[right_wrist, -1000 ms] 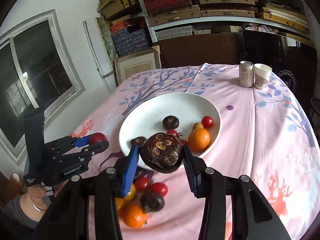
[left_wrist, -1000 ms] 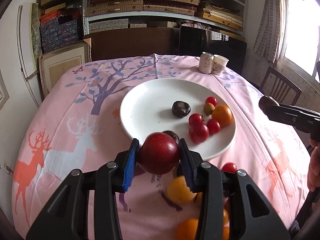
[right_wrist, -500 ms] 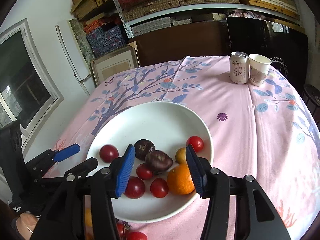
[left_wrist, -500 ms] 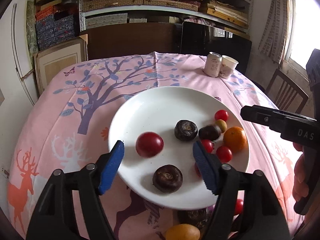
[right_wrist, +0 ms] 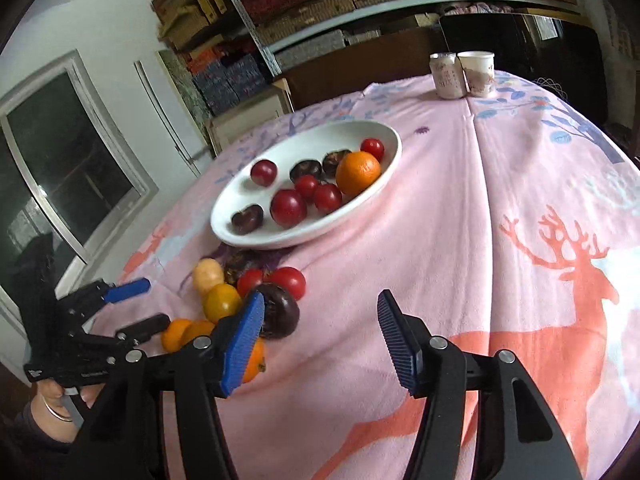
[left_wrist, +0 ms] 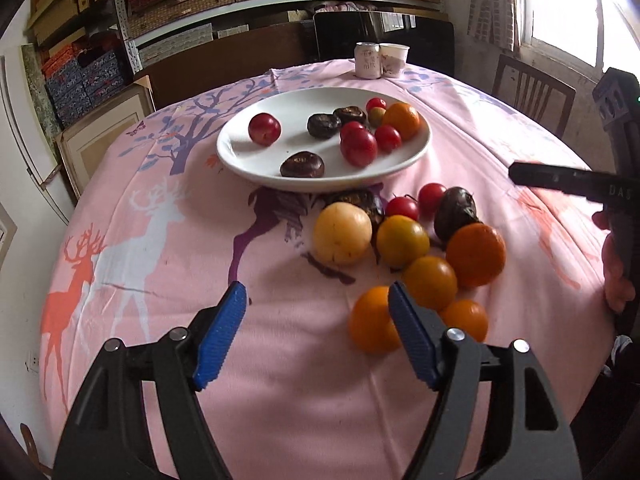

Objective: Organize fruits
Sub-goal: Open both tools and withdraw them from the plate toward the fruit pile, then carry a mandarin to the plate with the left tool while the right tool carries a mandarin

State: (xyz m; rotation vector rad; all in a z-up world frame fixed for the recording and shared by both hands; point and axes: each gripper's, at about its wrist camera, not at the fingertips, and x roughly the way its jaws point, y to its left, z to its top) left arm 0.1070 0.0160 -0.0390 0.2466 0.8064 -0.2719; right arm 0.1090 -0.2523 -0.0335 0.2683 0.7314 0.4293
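Both wrist views low, near, facing shared plate.

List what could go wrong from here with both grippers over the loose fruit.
The loose fruits lie packed and touching near the table's near edge; a nudge from the open left gripper may roll one off. The right gripper works the same pile, so collision is possible. The plate is crowding on one side.

A dark fruit lies half hidden behind the plate's near rim; the can's label is too small to read
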